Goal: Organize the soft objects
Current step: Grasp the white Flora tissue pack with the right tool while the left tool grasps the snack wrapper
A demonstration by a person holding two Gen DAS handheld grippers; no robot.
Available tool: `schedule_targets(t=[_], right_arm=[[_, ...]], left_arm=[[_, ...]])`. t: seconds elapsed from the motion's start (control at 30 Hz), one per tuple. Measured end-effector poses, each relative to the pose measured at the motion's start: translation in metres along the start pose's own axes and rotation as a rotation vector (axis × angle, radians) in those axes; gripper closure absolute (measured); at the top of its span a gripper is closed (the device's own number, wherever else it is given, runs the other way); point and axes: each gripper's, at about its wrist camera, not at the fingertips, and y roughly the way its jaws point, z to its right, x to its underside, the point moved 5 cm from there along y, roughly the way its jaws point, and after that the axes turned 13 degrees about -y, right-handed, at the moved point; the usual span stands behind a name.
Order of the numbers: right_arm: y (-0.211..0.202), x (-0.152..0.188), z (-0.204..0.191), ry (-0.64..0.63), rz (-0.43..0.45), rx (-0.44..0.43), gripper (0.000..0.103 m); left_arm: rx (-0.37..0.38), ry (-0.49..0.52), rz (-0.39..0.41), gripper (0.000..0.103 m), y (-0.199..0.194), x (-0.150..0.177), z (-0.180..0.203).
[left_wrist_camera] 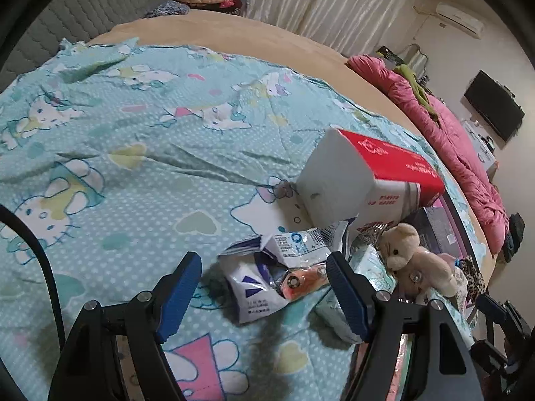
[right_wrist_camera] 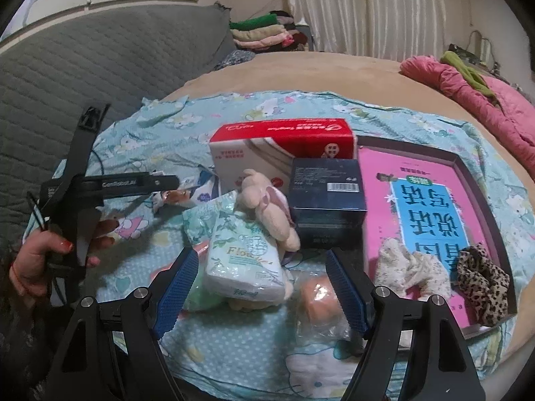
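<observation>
Left wrist view: open left gripper [left_wrist_camera: 264, 287] above crumpled packet [left_wrist_camera: 267, 277].

dark box [right_wrist_camera: 327, 197] beside pink tray [right_wrist_camera: 481, 180]; folded clothes stack [right_wrist_camera: 260, 31], white curtains [right_wrist_camera: 367, 10] behind; wall tv [left_wrist_camera: 493, 108], ac unit [left_wrist_camera: 459, 20] on the far wall.

You had the beige teddy bear [right_wrist_camera: 267, 207] slumped on the floral tissue pack [right_wrist_camera: 244, 260], against the upright red-and-white tissue pack [right_wrist_camera: 281, 150]; a cream cloth [right_wrist_camera: 411, 267] and leopard scrunchie [right_wrist_camera: 481, 280], perhaps, lay in the tray [right_wrist_camera: 481, 187].
</observation>
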Motion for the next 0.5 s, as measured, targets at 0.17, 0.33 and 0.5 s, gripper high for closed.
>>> schedule_targets(t=[0.17, 0.33, 0.5], right_arm=[[0.016, 0.001, -0.002, 0.017, -0.029, -0.053, 0.024], [0.032, 0.001, -0.002, 0.031, -0.056, -0.077, 0.023], [0.040, 0.000, 0.000, 0.057, -0.060, -0.110, 0.038]], left_arm=[[0.024, 0.026, -0.014, 0.026, 0.007, 0.002, 0.004], [0.073, 0.031, -0.017, 0.028, 0.011, 0.001, 0.007], [0.096, 0.038, -0.028, 0.035, 0.016, 0.001, 0.008]])
